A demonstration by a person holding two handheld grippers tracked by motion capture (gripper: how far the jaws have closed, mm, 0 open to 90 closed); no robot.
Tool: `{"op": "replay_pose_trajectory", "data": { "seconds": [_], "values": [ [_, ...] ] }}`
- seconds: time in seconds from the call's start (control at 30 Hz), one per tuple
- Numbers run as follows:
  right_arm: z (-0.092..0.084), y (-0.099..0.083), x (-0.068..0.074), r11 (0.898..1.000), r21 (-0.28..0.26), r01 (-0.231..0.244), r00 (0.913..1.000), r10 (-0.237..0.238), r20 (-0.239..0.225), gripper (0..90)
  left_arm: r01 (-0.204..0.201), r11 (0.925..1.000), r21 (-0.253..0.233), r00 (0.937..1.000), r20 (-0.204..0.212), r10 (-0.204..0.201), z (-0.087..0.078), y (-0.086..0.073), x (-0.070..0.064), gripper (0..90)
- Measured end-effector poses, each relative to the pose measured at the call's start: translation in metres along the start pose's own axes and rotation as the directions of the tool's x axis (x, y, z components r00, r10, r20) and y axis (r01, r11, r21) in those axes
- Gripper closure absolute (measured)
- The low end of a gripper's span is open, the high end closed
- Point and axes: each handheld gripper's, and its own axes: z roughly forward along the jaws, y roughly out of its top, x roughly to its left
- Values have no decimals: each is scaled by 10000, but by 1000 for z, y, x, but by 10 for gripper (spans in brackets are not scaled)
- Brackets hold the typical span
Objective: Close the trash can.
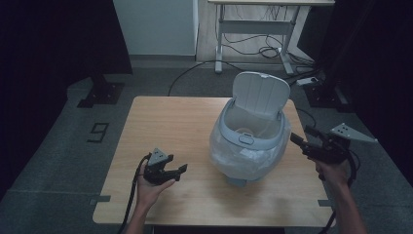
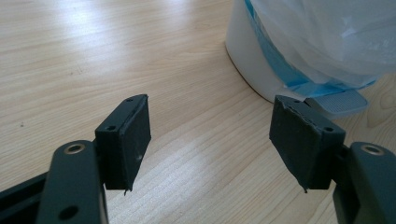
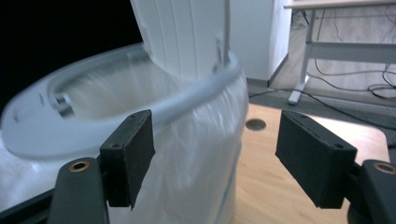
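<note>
A pale grey bin (image 1: pixel 249 141) stands on the right half of the wooden table (image 1: pixel 165 122), its lid (image 1: pixel 260 93) raised and a clear plastic liner (image 1: pixel 234 158) draped over its outside. My left gripper (image 1: pixel 178 171) rests low over the table to the bin's left, open and empty. In the left gripper view the bin's white base (image 2: pixel 252 60) and its foot pedal (image 2: pixel 336 101) lie ahead of the open left gripper (image 2: pixel 210 137). My right gripper (image 1: pixel 301 140) hovers open just right of the rim. In the right gripper view the rim (image 3: pixel 187 100) and liner (image 3: pixel 201 163) sit between the parted jaws.
A white desk frame (image 1: pixel 258 34) with loose cables (image 1: pixel 268 48) stands on the floor beyond the table. Dark stand bases (image 1: pixel 102 92) sit at both far corners. Bare wood stretches across the table's left half and front edge.
</note>
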Motion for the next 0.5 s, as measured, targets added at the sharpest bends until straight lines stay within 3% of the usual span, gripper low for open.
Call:
{"op": "replay_pose_trajectory", "data": {
  "seconds": [0.17, 0.5],
  "values": [
    [7, 18, 3, 9998, 3, 184, 9998, -184, -47, 272, 38, 10000, 2, 10000, 34, -38, 0, -1, 0, 289],
    [23, 32, 1, 9993, 189, 318, 9995, -317, -16, 268, 117, 9999, -1, 9998, 130, -117, 1, -2, 1, 290]
  ]
}}
